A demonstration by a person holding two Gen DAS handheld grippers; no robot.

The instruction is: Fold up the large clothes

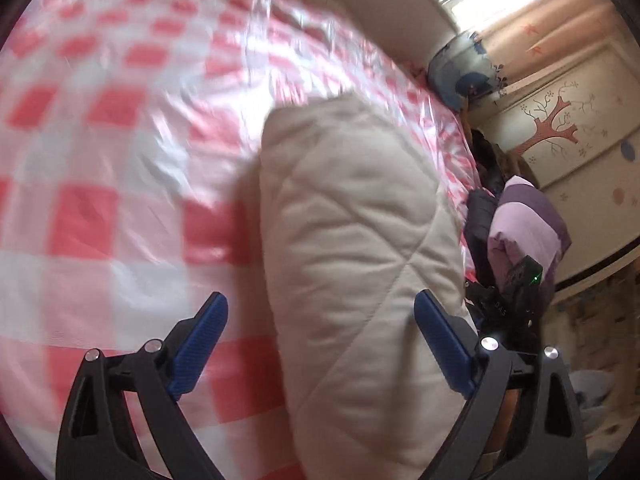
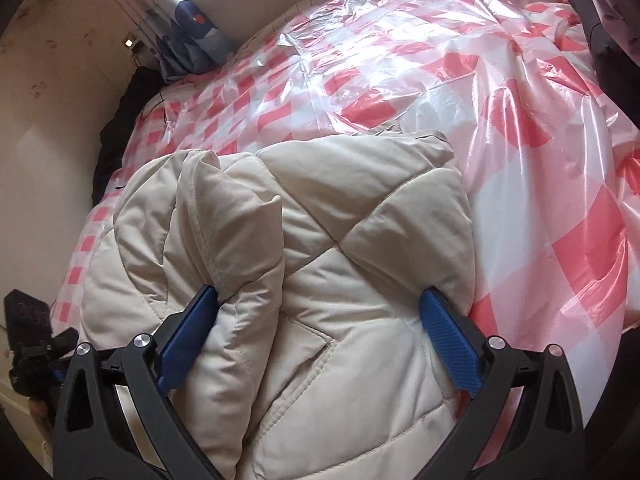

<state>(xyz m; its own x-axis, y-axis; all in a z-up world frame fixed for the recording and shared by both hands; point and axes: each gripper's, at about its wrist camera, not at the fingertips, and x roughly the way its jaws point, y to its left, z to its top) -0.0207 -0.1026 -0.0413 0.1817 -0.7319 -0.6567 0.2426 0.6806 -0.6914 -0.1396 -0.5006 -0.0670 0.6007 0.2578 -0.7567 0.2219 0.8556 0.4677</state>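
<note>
A cream quilted coat lies bunched on the bed, on a sheet of clear plastic printed with red and white checks.

The right hand-held gripper comes down over the near end of the coat. Its blue fingers stand wide apart with a thick roll of the padding between them. The left finger tucks into a seam fold and the right one lies against the coat's outer edge. Whether they squeeze the cloth or only rest against it I cannot tell.

The left hand-held gripper is spread wide as well. A long folded ridge of the coat runs up between its fingers, close against the right finger and apart from the left one, which hangs over the checked plastic. That view is smeared by motion. Neither pad presses on the cloth there.

At the bed's far side lie a purple striped bundle and a blue patterned pillow, near the wall.
</note>
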